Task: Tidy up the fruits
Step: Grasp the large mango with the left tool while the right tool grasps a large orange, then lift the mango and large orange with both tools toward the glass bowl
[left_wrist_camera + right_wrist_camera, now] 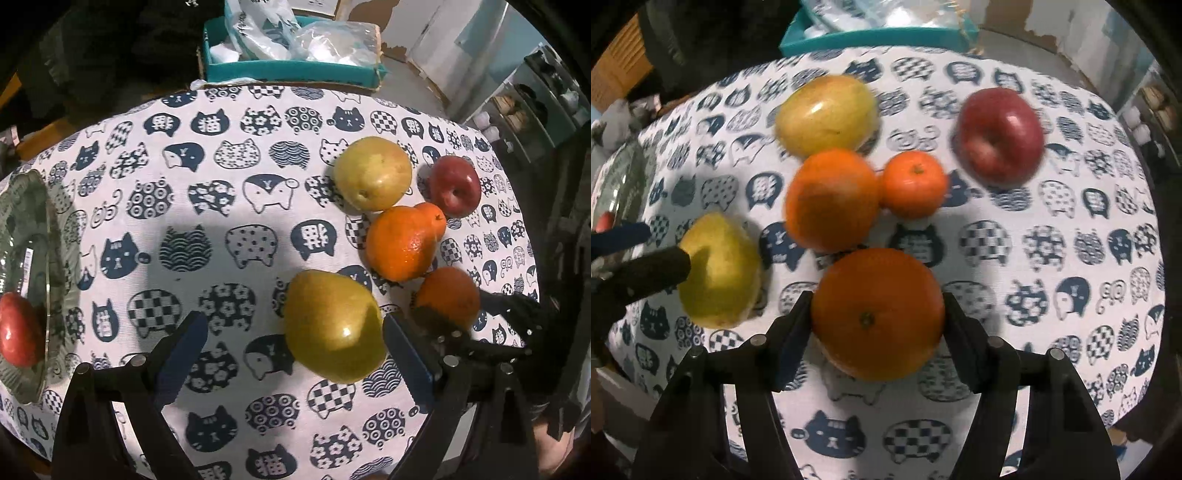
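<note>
The right claw (877, 321) is gripping the large orange (877, 314), its pads touching both sides, near the tabletop's (1052, 369) front edge. The left claw (295, 354) is standing wide, the yellow-green pear (332, 325) sitting between its fingers against the right pad. Open cloth is lying leftward toward the glass dish (22, 229).

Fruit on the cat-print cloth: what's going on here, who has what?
A person works two handheld grippers over loose fruit on the tablecloth. The right gripper brackets the nearest orange, fingers at both its sides. The left gripper stands open around a pear, which sits against one finger only. Another pear, two oranges and an apple lie untouched; one apple is already in the glass dish.
</note>
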`<state>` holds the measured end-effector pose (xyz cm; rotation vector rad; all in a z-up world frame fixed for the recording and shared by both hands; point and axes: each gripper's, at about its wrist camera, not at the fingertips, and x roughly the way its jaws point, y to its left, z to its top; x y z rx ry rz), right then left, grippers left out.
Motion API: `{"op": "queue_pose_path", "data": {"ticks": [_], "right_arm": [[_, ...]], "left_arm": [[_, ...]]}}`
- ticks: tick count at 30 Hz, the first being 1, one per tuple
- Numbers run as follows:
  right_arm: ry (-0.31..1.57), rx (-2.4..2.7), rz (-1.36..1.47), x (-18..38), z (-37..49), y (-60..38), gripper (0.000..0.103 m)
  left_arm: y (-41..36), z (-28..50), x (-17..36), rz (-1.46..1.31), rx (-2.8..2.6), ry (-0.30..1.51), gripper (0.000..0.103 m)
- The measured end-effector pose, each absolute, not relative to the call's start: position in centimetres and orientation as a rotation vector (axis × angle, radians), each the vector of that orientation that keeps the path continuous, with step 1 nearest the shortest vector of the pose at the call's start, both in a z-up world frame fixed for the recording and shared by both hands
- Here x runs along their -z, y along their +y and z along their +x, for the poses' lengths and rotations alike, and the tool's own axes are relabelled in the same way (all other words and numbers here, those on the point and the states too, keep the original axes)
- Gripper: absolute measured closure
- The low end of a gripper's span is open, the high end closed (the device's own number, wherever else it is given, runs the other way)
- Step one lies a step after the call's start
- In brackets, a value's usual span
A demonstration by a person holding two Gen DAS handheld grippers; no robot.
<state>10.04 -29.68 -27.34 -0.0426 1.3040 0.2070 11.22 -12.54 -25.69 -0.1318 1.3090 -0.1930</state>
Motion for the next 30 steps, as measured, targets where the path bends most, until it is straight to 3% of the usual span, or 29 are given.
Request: {"op": "queue_pose_path", "data": {"ticks": [14,16,18,30], "right_arm": [[1.265,-0.143,0.004,26.9,10.6,-33.0,0.036],[1.26,-0.145,0.003,26.7,10.4,-33.5,0.036],[1.259,-0.147,0.007,26.7,10.4,-33.4,0.036],[1.218,-0.153,0.003,25.7,9.9,-33.5,0.036]], "left_arm": [[-15.5,11.7,28.4,-0.119,0.224,1.368,0.008],[-15.9,11.7,28.6,-0.096,0.232,1.374,0.022],[-16.2,11.7,29.0,-0.072,0.232,1.387,0.028],[-16.6,11.0,28.5,-0.02,0.237,1.349,0.032]]}}
